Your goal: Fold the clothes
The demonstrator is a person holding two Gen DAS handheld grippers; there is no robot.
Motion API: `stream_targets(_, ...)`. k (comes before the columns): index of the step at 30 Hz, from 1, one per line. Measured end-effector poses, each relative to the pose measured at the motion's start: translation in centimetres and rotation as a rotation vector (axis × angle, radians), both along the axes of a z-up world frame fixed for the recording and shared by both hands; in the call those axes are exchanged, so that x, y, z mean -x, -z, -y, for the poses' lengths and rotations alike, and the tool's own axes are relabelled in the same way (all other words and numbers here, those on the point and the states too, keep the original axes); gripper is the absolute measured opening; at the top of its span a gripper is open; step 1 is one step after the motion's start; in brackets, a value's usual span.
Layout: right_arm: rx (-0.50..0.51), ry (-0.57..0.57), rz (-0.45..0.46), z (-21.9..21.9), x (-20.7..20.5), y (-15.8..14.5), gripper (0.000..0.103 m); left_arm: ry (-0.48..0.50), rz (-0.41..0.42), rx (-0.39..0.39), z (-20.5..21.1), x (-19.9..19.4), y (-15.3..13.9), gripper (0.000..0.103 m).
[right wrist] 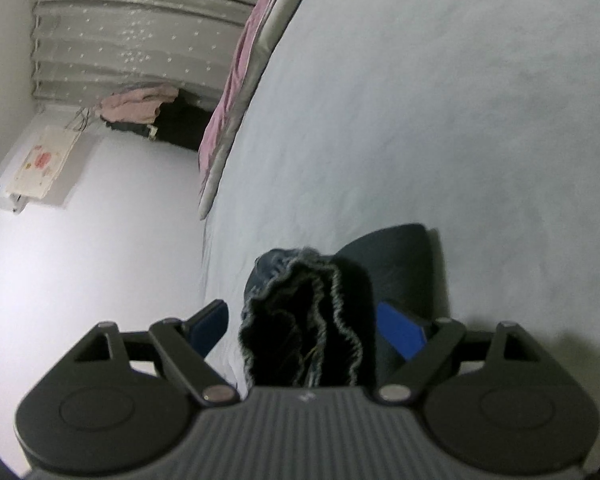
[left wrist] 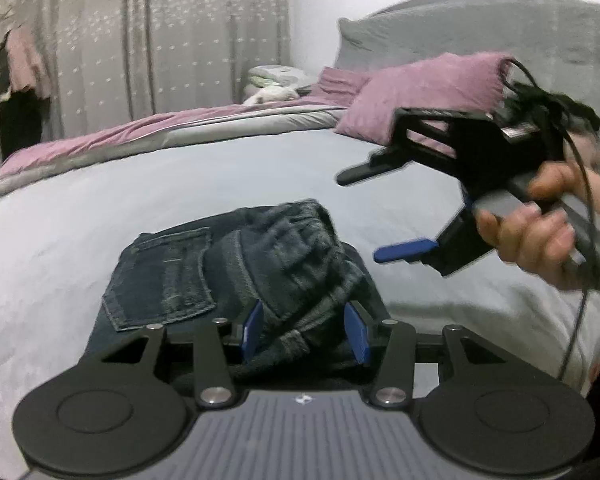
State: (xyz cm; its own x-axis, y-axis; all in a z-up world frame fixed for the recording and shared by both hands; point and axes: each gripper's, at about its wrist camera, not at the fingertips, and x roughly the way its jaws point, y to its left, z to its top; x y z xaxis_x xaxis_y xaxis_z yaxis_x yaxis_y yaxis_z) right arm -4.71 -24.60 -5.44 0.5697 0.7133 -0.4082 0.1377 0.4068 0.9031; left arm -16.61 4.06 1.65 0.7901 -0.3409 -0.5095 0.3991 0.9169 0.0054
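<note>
Jeans [left wrist: 236, 276] lay bunched on the bed [left wrist: 80, 220] near its front edge, half-folded, back pocket up. Left gripper [left wrist: 304, 332] had its pads apart w/ denim between, not pinched. Right gripper [left wrist: 384, 216] hovered wide apart, empty, above the jeans' right side. Next move prob. needs a fresh pinch on the hem [right wrist: 300, 320]. Plenty of bare sheet toward the pillow [left wrist: 424, 96] end.

Left wrist camera low over the jeans [left wrist: 236, 276], facing the bed's [left wrist: 260, 168] pillow end, right wrist camera rolled sideways, close behind the same jeans, facing the curtain [right wrist: 140, 32]
</note>
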Motion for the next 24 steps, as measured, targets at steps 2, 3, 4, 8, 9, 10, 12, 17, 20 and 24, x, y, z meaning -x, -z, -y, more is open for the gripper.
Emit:
stream_targets(2,-0.001,-0.017,0.005,-0.3,-0.2,-0.2,0.085,-0.028,-0.005,0.017,-0.6,-0.3,-0.1,0.046)
stream_targets(3,0.0,-0.024,0.007,-0.4,-0.2,-0.3,0.085,-0.041,-0.004,0.022,-0.9,-0.5,-0.2,0.046)
stream_targets(4,0.004,-0.028,0.01,-0.5,0.2,-0.4,0.083,-0.05,-0.003,0.03,-1.2,-0.7,-0.3,0.046)
stream_targets(8,0.031,-0.04,0.011,-1.0,0.3,-0.4,0.065,-0.089,0.004,0.067,-2.3,-2.4,-0.9,0.046)
stream_targets(9,0.036,-0.044,0.008,-1.1,0.3,-0.3,0.062,-0.101,0.006,0.079,-2.6,-3.0,-1.1,0.046)
stream_targets(10,0.041,-0.049,0.005,-1.2,0.2,-0.2,0.057,-0.112,0.005,0.089,-2.7,-3.6,-1.1,0.046)
stream_targets(12,0.049,-0.057,0.0,-1.5,0.2,0.0,0.055,-0.131,-0.001,0.107,-3.1,-4.8,-1.1,0.046)
stream_targets(17,0.082,-0.068,0.008,-1.6,0.4,-0.2,0.046,-0.154,-0.025,0.147,-3.9,-7.7,-0.5,0.045)
stream_targets(20,0.103,-0.088,0.036,-1.6,0.7,-1.0,0.036,-0.151,-0.048,0.179,-4.5,-8.9,0.4,0.045)
stream_targets(24,0.136,-0.128,0.029,-2.2,0.8,-1.3,0.036,-0.142,-0.086,0.217,-4.9,-9.4,1.9,0.045)
